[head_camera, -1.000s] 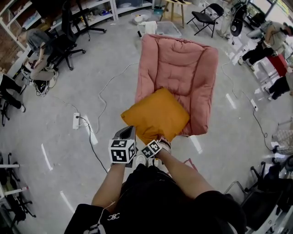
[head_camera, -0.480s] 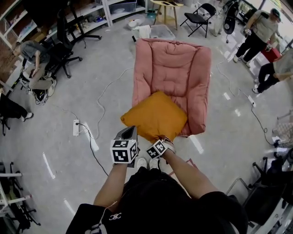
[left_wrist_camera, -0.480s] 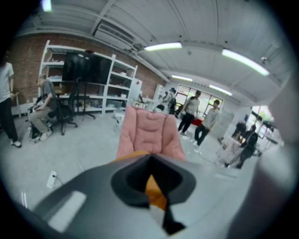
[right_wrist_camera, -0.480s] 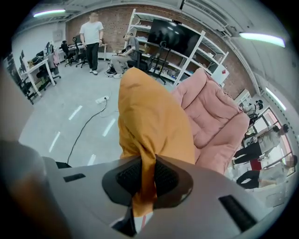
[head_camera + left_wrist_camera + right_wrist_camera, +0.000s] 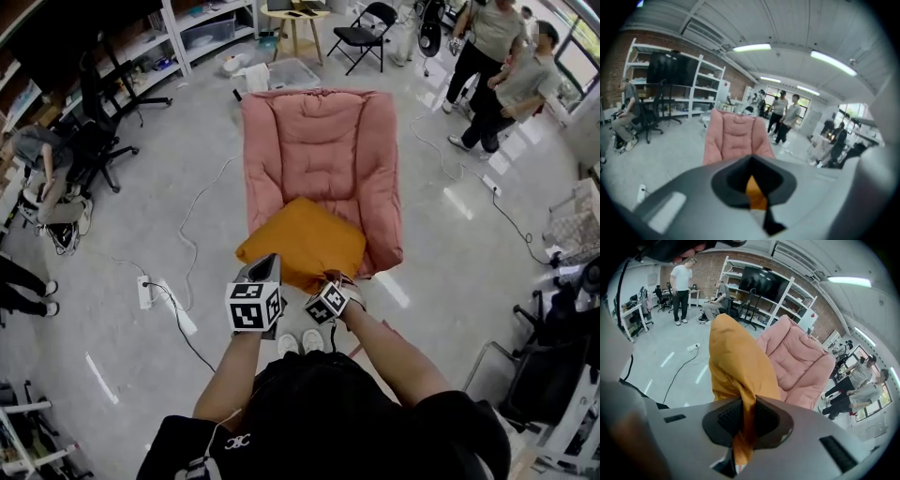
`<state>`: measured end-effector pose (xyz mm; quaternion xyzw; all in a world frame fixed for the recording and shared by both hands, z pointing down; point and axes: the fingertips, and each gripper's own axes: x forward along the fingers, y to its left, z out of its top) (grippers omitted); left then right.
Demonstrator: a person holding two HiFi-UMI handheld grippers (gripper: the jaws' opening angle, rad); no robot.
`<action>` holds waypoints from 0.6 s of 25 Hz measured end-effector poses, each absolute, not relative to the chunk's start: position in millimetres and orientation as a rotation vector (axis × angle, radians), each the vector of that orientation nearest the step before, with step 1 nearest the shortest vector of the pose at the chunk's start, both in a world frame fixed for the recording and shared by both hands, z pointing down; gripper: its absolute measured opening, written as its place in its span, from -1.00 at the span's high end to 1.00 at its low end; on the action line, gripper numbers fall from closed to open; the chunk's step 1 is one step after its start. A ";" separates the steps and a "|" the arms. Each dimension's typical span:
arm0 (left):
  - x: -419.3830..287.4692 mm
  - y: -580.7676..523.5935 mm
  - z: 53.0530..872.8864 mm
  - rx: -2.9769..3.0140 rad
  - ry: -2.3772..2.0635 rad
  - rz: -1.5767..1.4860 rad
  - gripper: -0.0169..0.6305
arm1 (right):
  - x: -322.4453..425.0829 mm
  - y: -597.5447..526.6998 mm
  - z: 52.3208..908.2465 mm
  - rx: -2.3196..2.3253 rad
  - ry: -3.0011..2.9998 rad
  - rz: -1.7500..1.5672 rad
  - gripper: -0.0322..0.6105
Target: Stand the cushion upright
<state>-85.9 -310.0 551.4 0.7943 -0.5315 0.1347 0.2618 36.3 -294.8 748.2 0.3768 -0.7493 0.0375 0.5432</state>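
While I watch the right gripper view, the right gripper (image 5: 743,420) has just been closing, and its pads now pinch a fold of the orange cushion (image 5: 736,362). The fabric bunches between the jaws and runs up and away from them. In the head view that gripper (image 5: 326,279) sits at the cushion's (image 5: 300,239) near edge. The rest of the cushion spreads ahead of it over the front of the pink chair (image 5: 319,141) seat, with its left corner hanging past the seat over the floor (image 5: 169,234).

My left gripper (image 5: 262,267) is just beside the right one, at the same near edge. In the left gripper view its jaws stand narrow, almost together (image 5: 754,192), with a blurred sliver of orange (image 5: 755,197) showing in the slit. I think that is the cushion seen beyond the jaws rather than gripped, though the blur leaves me unsure. Past both grippers the chair's back (image 5: 736,136) stands upright.
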 end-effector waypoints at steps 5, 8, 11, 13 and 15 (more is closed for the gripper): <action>-72.4 -324.3 542.3 2.219 -1.373 0.365 0.95 | 51.7 -330.8 704.0 1.048 -1.792 0.065 0.80; -64.4 -332.7 540.6 2.256 -1.331 0.370 0.95 | 65.9 -361.7 678.6 1.141 -1.785 0.037 0.82; -61.9 -337.8 541.1 2.285 -1.292 0.377 0.96 | 77.2 -388.1 666.2 1.179 -1.754 -0.001 0.82; -60.8 -341.0 539.4 2.304 -1.276 0.379 0.95 | 84.6 -401.8 660.8 1.184 -1.728 -0.029 0.82; -61.6 -346.4 537.6 2.317 -1.269 0.380 0.95 | 90.0 -414.3 656.1 1.185 -1.706 -0.056 0.83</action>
